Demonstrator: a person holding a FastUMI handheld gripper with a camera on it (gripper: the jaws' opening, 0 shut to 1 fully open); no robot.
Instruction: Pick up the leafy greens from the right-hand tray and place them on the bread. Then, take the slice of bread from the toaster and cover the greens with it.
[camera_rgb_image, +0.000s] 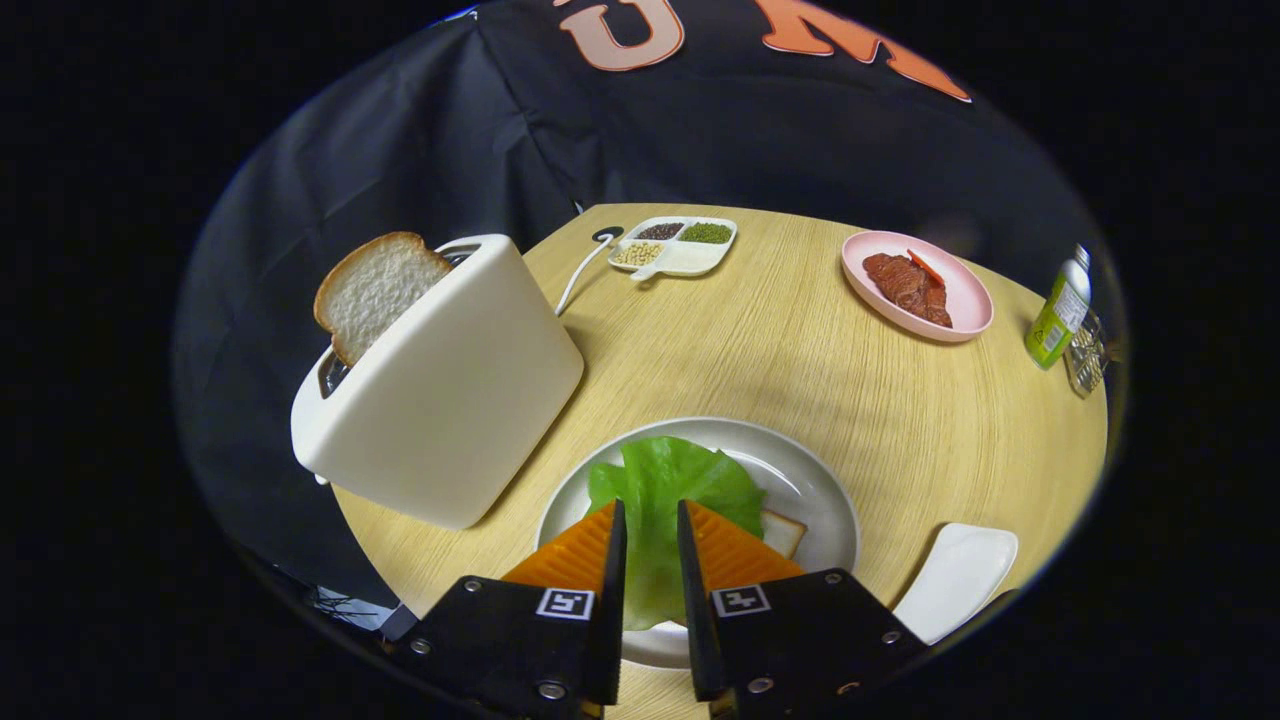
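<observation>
Gripper (651, 520) low over plate (810, 470), jaws narrowly apart above greens (670, 480), w/o grip.

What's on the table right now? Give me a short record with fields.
gripper: fingers slightly apart, lettuce between them; grip unclear
leafy greens: on the grey plate, over the bread
toaster: beside the plate, bread slice sticking up
pink plate: far side, holds meat
white tray: near the plate
divided dish: far side, beans
bottle: table's edge
</observation>
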